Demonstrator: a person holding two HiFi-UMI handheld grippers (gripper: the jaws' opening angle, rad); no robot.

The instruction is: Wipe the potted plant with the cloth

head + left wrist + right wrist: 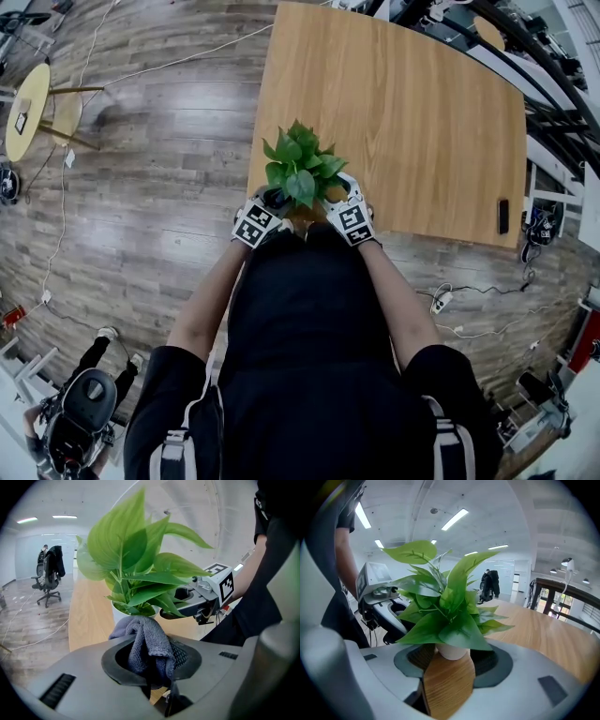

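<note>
A small potted plant (298, 171) with broad green leaves stands at the near edge of the wooden table (422, 122). My left gripper (265, 208) sits just left of it, shut on a bunched grey cloth (146, 641), which is right in front of the white pot (118, 615) below the leaves (136, 569). My right gripper (339, 199) is at the plant's right side. Its jaws stand open with the white pot (452, 651) between the fingertips; I cannot tell if they touch it. Each gripper shows in the other's view: the right gripper (206, 597) and the left gripper (379, 597).
A black phone-like object (503, 216) lies near the table's right edge. On the wooden floor are cables and a power strip (441, 302). A round yellow side table (28, 108) stands far left, and an office chair (49, 573) further back.
</note>
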